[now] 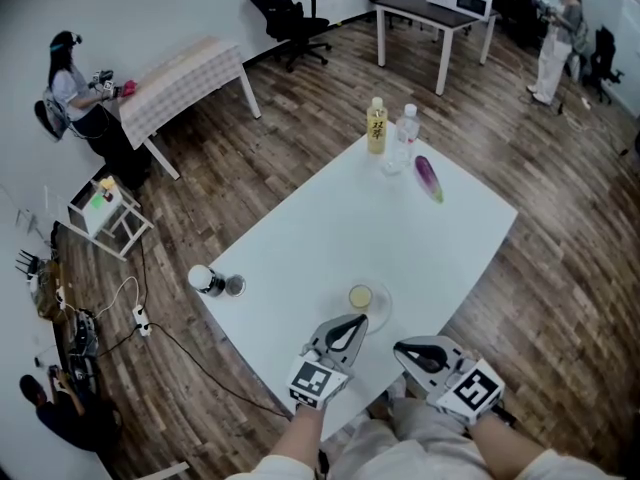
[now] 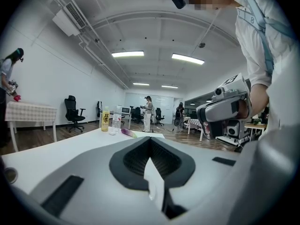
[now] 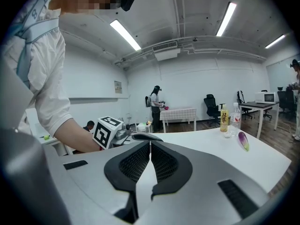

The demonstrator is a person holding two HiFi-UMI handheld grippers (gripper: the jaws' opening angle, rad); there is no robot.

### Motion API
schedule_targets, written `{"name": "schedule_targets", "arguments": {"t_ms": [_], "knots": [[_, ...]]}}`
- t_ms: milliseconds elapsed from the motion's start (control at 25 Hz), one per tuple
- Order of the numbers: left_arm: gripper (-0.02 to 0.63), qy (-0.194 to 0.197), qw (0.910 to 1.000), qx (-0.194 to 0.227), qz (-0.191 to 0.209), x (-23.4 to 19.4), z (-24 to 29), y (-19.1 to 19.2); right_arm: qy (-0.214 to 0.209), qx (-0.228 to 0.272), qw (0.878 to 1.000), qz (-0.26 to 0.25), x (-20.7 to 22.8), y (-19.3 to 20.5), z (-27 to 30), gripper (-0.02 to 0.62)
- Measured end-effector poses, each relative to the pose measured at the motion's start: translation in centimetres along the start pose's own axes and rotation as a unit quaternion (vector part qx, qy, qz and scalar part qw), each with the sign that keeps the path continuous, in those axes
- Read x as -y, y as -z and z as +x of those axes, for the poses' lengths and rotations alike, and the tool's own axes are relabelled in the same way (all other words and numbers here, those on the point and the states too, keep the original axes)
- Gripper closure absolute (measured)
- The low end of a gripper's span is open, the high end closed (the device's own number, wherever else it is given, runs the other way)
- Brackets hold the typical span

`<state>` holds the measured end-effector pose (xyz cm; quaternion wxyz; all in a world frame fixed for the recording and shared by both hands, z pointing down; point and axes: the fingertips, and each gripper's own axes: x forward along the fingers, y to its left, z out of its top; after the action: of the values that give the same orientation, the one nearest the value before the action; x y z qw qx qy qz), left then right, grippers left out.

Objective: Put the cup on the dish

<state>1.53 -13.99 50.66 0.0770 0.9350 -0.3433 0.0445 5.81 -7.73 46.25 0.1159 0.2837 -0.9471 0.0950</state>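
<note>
Cup point(image 1: 360, 296), pale yellow inside, upright on the clear dish point(image 1: 380, 309), over its left part, close to the near edge of the white desk point(image 1: 300, 243). Left gripper point(image 1: 357, 321) clenched on nothing: jaws pressed together in the left gripper view, only open desk beyond them. Tips just beside the near rim of the dish, apart from the cup; contact with the rim not clear from above. Right gripper point(image 1: 399, 347) likewise closed and empty, jaw tips meeting in the right gripper view, low over the near desk edge, beside the left gripper and near the dish's right side, pointing across toward it. At the far end of the desk, well apart from the dish, a yellow bottle point(image 1: 376, 126) and a clear bottle point(image 1: 406, 133) standing side by side, a purple vegetable point(image 1: 428, 179) lying just to their right. On the left corner, two small round items point(image 1: 218, 282), too small to identify. Wooden floor point(image 1: 300, 128) all around; a person point(image 1: 72, 86) at a checked table point(image 1: 185, 73) far left, another person point(image 1: 555, 38) standing far right.
</note>
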Motion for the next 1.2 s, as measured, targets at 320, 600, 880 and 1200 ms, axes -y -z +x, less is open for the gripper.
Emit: {"name": "schedule_targets", "arguments": {"t_ms": [320, 600, 880, 1200], "knots": [[0.605, 0.005, 1.0000, -0.003, 0.006, 0.7, -0.6, -0.4, -0.003, 0.007, 1.000, -0.006, -0.1, -0.6, 0.4, 0.561], [0.605, 0.013, 0.9999, 0.001, 0.008, 1.4, -1.3, -1.3, -0.009, 0.009, 1.000, -0.014, -0.5, -1.2, 0.7, 0.562], [0.606, 0.025, 0.9996, -0.008, 0.011, 2.3, -1.8, -1.9, -0.011, 0.011, 1.000, -0.019, -0.5, -1.9, 0.7, 0.561], [0.606, 0.031, 0.9994, 0.007, 0.009, 3.3, -2.1, -3.3, -0.012, 0.017, 1.000, -0.021, -0.2, -1.9, 0.6, 0.561]]}}
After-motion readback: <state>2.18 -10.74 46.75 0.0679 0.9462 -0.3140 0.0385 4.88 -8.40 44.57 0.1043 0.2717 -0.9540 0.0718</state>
